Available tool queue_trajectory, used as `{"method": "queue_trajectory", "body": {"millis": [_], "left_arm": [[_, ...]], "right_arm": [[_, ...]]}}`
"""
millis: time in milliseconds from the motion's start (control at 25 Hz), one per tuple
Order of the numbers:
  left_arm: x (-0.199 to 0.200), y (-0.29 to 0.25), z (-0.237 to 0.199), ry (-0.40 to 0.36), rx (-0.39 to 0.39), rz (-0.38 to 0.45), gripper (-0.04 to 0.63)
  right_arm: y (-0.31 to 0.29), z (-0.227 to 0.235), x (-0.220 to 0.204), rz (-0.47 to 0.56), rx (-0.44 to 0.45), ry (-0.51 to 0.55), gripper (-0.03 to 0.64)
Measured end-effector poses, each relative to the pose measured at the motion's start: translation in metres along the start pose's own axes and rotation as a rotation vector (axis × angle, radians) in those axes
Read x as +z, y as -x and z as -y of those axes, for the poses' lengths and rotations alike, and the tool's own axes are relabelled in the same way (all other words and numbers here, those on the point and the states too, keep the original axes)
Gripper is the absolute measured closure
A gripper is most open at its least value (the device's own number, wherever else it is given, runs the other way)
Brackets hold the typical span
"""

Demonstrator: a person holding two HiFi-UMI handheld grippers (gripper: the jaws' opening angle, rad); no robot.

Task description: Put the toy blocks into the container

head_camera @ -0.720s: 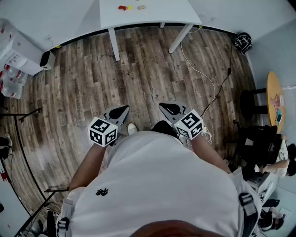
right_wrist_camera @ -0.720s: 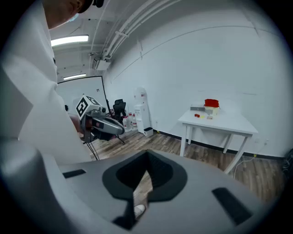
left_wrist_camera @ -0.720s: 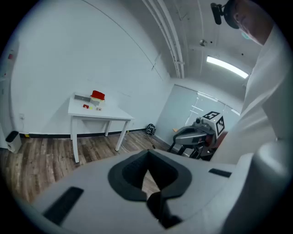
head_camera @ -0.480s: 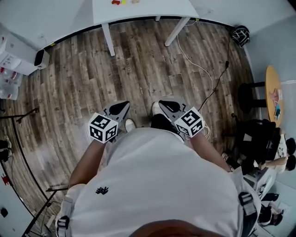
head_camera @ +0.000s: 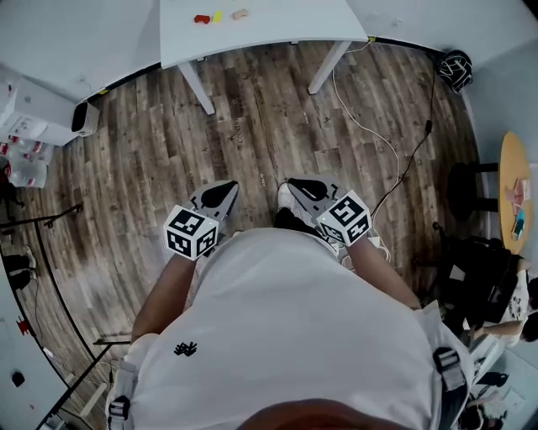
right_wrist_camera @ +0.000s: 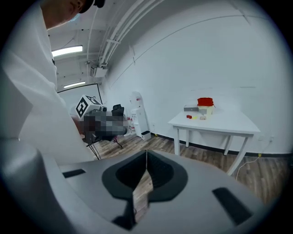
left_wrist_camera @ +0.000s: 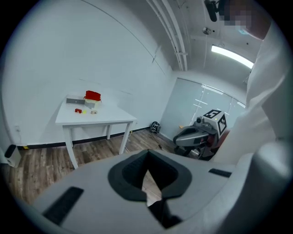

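Note:
Far ahead stands a white table with a red block, a yellow block and a tan block on it. In the left gripper view a red container stands on that table behind the blocks; it also shows in the right gripper view. My left gripper and right gripper are held close to my body over the wooden floor, far from the table. Both are shut with nothing between the jaws.
A white cable runs across the floor to the right of the table legs. A black bag lies at the back right. A round orange table and black chairs stand at the right. White storage and black stand legs are at the left.
The head view has shifted a little, and the table with its blocks now shows slightly lower and more to the left. Both grippers stay shut in front of my body.

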State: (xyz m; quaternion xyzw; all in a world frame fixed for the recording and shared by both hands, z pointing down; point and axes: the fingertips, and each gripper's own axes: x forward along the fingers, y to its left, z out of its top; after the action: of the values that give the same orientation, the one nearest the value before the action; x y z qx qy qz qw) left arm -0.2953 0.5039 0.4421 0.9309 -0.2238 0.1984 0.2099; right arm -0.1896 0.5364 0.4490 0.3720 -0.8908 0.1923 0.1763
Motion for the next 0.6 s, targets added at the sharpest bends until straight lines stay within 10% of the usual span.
{"method": "queue_trajectory", "body": {"millis": [600], "left_arm": [[0.084,-0.145,-0.024,-0.055,0.145,-0.025,0.555]], "right_arm": [[0.018,0.157,0.003,0.013,0.079,0.019,0.554]]}}
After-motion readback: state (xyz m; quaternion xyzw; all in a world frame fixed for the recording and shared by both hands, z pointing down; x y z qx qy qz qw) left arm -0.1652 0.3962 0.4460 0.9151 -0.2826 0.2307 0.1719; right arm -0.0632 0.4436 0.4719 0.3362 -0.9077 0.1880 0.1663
